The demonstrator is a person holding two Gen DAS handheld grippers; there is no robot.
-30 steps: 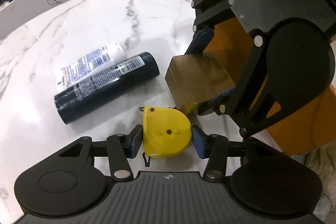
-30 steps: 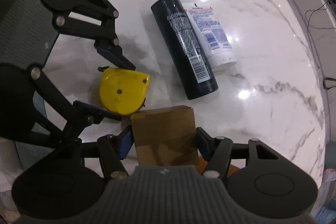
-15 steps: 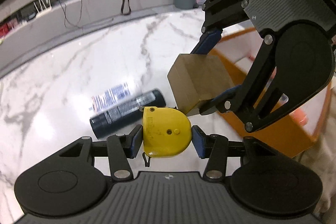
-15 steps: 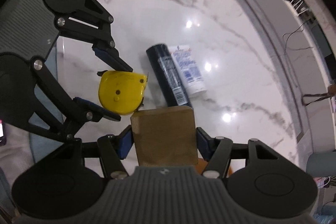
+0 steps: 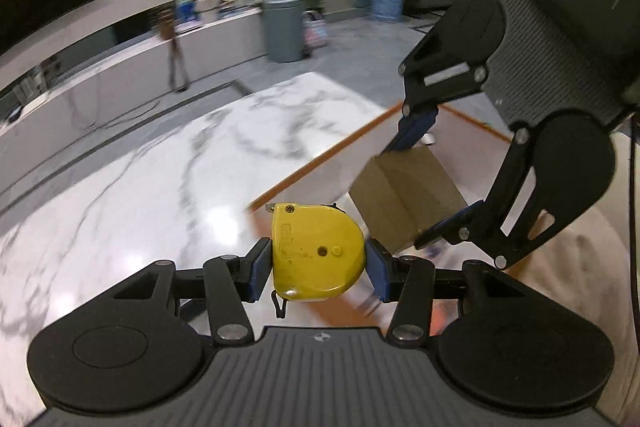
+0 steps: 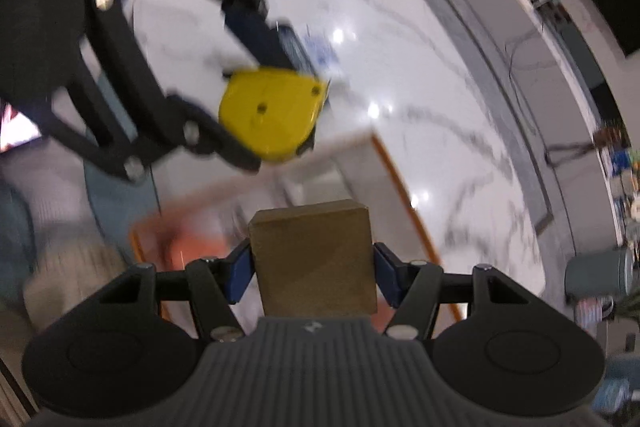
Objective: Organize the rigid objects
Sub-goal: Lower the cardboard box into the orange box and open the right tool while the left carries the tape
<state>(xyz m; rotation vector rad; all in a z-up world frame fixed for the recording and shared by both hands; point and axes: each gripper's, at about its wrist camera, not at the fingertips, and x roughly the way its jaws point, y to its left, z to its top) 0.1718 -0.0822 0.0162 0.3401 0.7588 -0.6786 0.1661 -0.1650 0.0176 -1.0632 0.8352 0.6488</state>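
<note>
My left gripper (image 5: 319, 263) was clamped on the yellow tape measure (image 5: 316, 253), held clear above the marble bench (image 5: 160, 187). My right gripper (image 6: 312, 269) gripped the brown block (image 6: 314, 259) just beside it. The orange-rimmed bin (image 6: 404, 195) lay below and ahead of both, right gripper looked nearer, so probably drop the block first.

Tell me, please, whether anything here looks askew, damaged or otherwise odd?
Nothing stands out. The left gripper squarely holds the yellow tape measure, and the right gripper holds the brown block, both above the marble table near the orange bin. Motion blur hides finer detail.
</note>
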